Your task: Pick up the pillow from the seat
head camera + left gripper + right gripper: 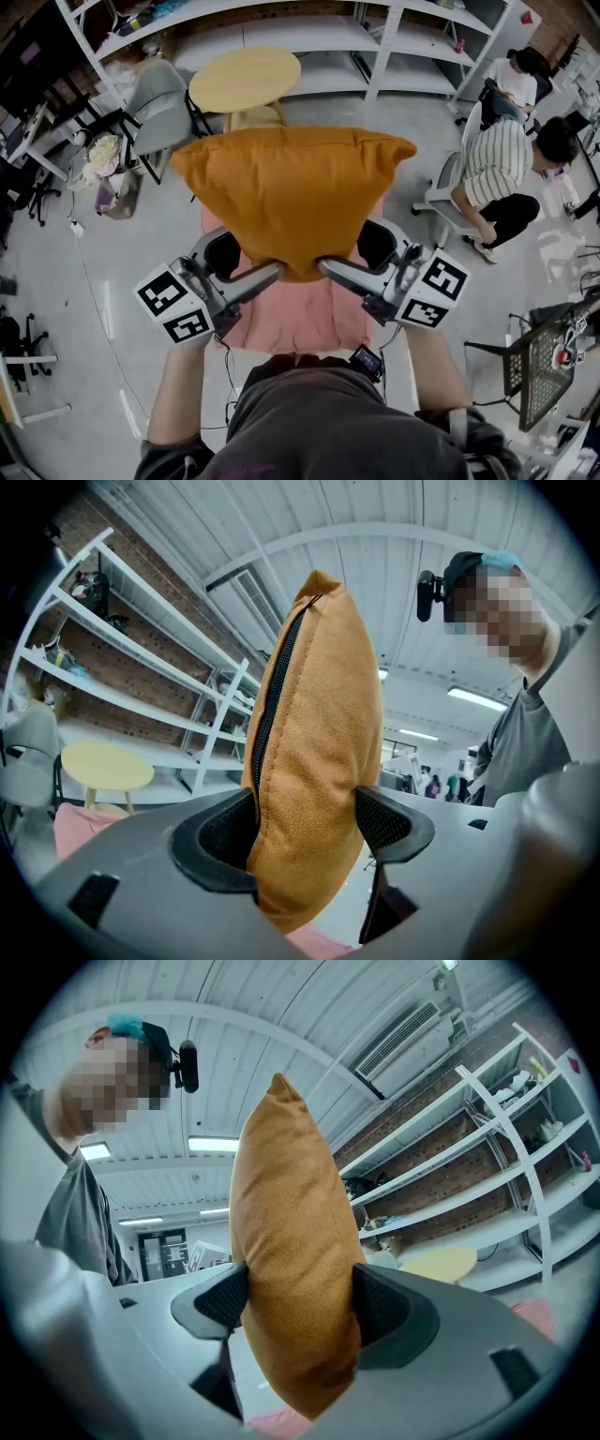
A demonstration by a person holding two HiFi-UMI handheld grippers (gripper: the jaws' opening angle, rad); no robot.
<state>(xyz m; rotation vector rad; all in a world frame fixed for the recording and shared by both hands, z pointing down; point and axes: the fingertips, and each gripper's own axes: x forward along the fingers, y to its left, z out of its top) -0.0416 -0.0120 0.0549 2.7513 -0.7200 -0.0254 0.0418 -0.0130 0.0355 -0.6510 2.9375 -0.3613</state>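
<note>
Close below me, at 6 o'clock, both my forearms reach forward. My left gripper [261, 274] at 7 o'clock and my right gripper [339, 272] at 5 o'clock meet at the lower edge of the orange pillow [292, 187].

Each pair of jaws is clamped on that pillow. In the left gripper view the black pads squeeze the fabric from both sides, dimpling it, with the dark zipper [275, 691] running up the edge at 11 o'clock. In the right gripper view the pads bite into the plain suede-like face [295, 1269] the same way. The pillow stands upright, its top corners flaring out to 10 and 2 o'clock.

Under it lies the pink seat [292, 319], soft and slightly rumpled. The pillow hangs over it, but I cannot tell whether its bottom tip touches the cushion.

Around the seat spreads a pale grey polished floor [141, 253], with a thin cable trailing at 9 o'clock. A dark mesh chair [542, 361] sits at 4 o'clock. Two seated people [502, 164] are at 2 o'clock.

Beyond the pillow at 12 o'clock stands a round pale-wood table [246, 80], with a grey-green chair [161, 105] beside it at 11 o'clock. Farthest off, white shelving [309, 36] lines the room. Both gripper views show it backed by a brick wall [131, 592] under a white ribbed ceiling [281, 1016] with strip lights.
</note>
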